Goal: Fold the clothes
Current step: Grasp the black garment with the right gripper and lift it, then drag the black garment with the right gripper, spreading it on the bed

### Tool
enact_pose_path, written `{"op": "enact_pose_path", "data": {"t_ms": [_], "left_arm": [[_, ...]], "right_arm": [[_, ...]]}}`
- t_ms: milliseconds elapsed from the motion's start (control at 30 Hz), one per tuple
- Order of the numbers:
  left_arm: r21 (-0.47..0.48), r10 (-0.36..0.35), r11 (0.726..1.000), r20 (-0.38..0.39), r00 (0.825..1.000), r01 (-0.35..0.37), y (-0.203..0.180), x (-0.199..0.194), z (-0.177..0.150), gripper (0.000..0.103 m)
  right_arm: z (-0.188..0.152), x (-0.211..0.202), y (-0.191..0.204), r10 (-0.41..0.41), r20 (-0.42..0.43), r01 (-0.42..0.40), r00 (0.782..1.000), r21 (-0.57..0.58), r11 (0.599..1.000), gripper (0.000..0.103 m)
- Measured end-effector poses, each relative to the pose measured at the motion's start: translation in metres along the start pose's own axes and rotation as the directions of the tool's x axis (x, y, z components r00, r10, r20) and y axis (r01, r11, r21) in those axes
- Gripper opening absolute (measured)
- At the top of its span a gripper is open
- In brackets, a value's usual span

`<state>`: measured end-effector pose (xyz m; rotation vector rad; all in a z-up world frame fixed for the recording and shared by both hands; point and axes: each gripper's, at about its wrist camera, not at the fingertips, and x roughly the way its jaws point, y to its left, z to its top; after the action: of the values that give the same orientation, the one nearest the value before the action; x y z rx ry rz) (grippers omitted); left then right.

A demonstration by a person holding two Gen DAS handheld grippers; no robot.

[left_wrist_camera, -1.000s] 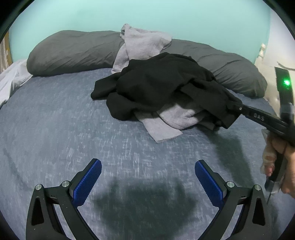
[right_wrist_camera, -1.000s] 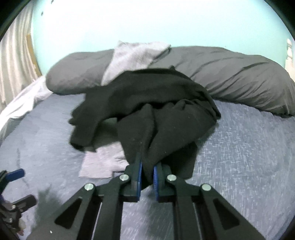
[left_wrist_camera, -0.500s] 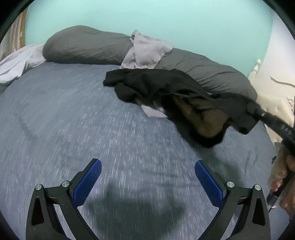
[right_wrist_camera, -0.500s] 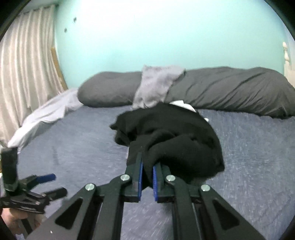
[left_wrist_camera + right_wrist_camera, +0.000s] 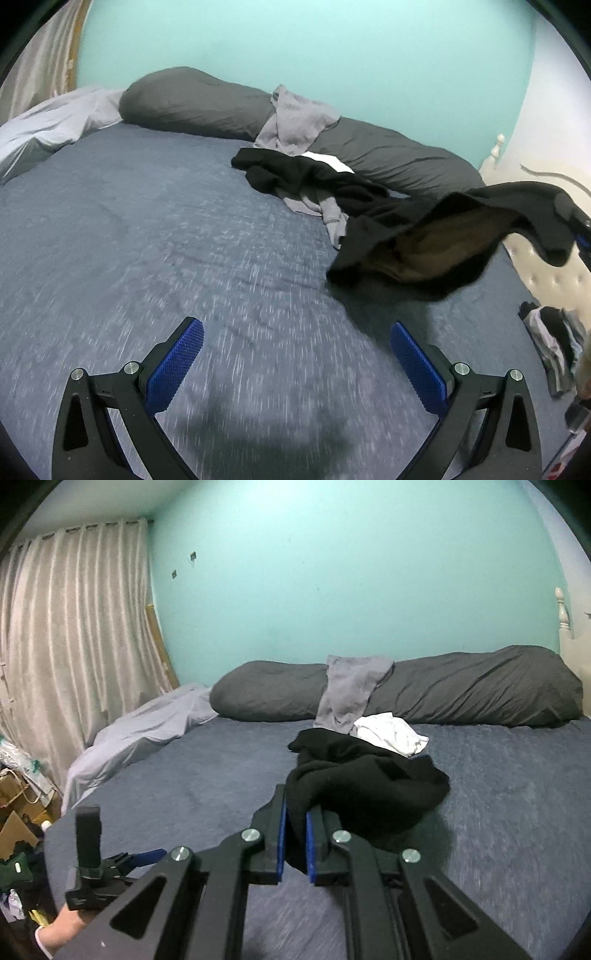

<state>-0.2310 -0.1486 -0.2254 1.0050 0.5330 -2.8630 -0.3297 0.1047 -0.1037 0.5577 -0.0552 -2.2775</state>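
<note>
My right gripper (image 5: 295, 812) is shut on a fold of a black garment (image 5: 362, 786), which hangs from its blue pads down to the blue bedspread (image 5: 498, 812). In the left wrist view the same black garment (image 5: 461, 236) stretches in the air from the right edge, its brownish inside showing. Behind it lies a pile of black and grey clothes (image 5: 314, 181) with a white piece (image 5: 391, 733). My left gripper (image 5: 295, 350) is open over bare bedspread, holding nothing.
Two dark grey pillows (image 5: 480, 690) line the turquoise wall, with a grey garment (image 5: 351, 690) draped between them. A pale sheet (image 5: 147, 731) and curtain (image 5: 74, 646) stand left, with boxes (image 5: 18, 812) below. A cream headboard (image 5: 546, 280) and a small clothes heap (image 5: 554, 343) are at the right.
Both grippers have drawn back from the pile. The right one has pulled the black garment up and away from the other clothes, uncovering the white piece. The left stays open.
</note>
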Motion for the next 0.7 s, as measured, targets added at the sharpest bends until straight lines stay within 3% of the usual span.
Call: {"op": "enact_pose_path", "data": {"t_ms": [133,267,500,700], "left_arm": [[0.005,0.010,1.000,0.007,1.000,-0.010,0.000,-0.026,-0.015,0.103],[-0.005,0.005,1.000,0.006,1.000,-0.005,0.007,-0.041,-0.028,0.103],[-0.017,0.013,1.000,-0.008,1.000,-0.013,0.028,-0.037,-0.045,0.103],[-0.003,0.032,0.999,-0.037,0.999,-0.032,0.040,-0.016,-0.056,0.103]], "right_arm": [[-0.007,-0.040,0.031,0.033,0.009,-0.033,0.999,-0.008,0.999,0.008],[-0.027,-0.053,0.059,0.071,-0.036,-0.072,0.997,-0.024,0.997,0.008],[-0.076,-0.028,0.069,0.091,-0.186,-0.089,0.978,0.018,0.996,0.008],[-0.111,0.004,0.059,0.024,-0.297,-0.025,0.955,0.001,1.000,0.009]]}}
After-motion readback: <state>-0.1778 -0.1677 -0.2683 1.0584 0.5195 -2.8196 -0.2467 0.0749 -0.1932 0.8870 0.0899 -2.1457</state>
